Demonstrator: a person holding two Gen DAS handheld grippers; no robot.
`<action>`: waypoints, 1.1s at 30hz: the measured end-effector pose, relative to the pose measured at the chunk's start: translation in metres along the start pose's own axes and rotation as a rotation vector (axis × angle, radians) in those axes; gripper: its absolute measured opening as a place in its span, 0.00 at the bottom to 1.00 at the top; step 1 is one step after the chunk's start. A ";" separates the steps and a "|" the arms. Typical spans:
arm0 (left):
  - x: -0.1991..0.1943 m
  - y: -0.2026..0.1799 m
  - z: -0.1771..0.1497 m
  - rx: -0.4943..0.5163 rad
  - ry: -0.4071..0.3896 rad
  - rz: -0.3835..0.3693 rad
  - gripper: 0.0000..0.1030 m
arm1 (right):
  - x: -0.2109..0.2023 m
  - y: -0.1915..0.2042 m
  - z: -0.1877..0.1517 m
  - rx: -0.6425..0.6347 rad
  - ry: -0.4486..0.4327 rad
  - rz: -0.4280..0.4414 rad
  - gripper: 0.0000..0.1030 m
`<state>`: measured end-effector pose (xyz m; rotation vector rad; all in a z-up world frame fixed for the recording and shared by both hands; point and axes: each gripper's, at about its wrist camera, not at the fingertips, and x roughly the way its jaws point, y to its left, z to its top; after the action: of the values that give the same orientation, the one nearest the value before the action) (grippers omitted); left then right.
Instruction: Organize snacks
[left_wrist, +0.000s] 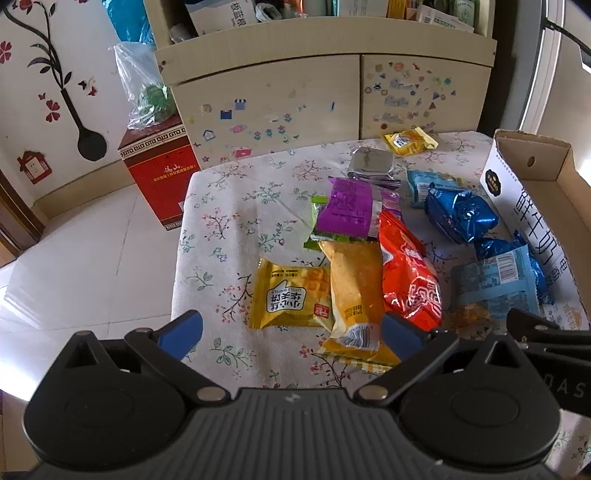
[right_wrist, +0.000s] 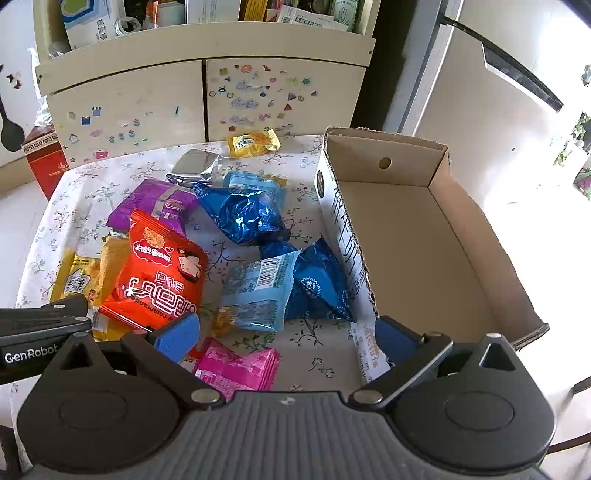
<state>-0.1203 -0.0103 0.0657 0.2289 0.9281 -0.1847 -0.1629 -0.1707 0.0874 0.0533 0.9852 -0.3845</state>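
Hovering over a messy pile of snack packets right now, both tongs are gaping wide with nothing between the blue pads. The left tongs (left_wrist: 291, 330) are hanging above the near edge of the desk with the floral tablecloth (left_wrist: 221, 221), with a flat yellow wafer packet with a thumbs-up speech bubble (left_wrist: 290, 297) and a long orange-yellow crinkly pouch (left_wrist: 354, 295) lying just ahead of the pads, the pouch overlapping the wafer packet's right edge. The right tongs (right_wrist: 286, 338) are sitting over a shiny pink foil packet (right_wrist: 236, 367), not touching it as far as I can tell.

The rest of the snacks are spreading across the middle of the desk: a glossy red-orange bag with white lettering (right_wrist: 159, 277) is leaning on the yellow ones, a purple foil wrapper (right_wrist: 147, 203) is lying behind it, and two crumpled dark blue foil packs (right_wrist: 247, 216) are sitting near a pale blue packet with a barcode (right_wrist: 258, 291). A silver foil pouch (right_wrist: 194, 166) and a small yellow packet (right_wrist: 255, 144) are lying at the far side.

The open brown cardboard box with a white printed side (right_wrist: 424, 236) is sitting at the right of the desk, bare inside, with the blue packs right beside its wall.
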 end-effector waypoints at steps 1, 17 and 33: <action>0.000 0.000 0.000 0.001 0.000 0.002 0.99 | 0.000 0.000 0.000 0.000 0.000 -0.002 1.00; 0.001 -0.003 0.000 0.007 -0.003 0.026 0.98 | 0.001 0.001 0.000 -0.006 -0.002 -0.028 1.00; 0.000 -0.004 -0.002 0.016 -0.008 0.040 0.96 | 0.003 0.004 -0.002 -0.014 -0.014 -0.022 1.00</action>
<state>-0.1226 -0.0139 0.0637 0.2615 0.9140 -0.1559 -0.1617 -0.1677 0.0837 0.0265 0.9748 -0.3979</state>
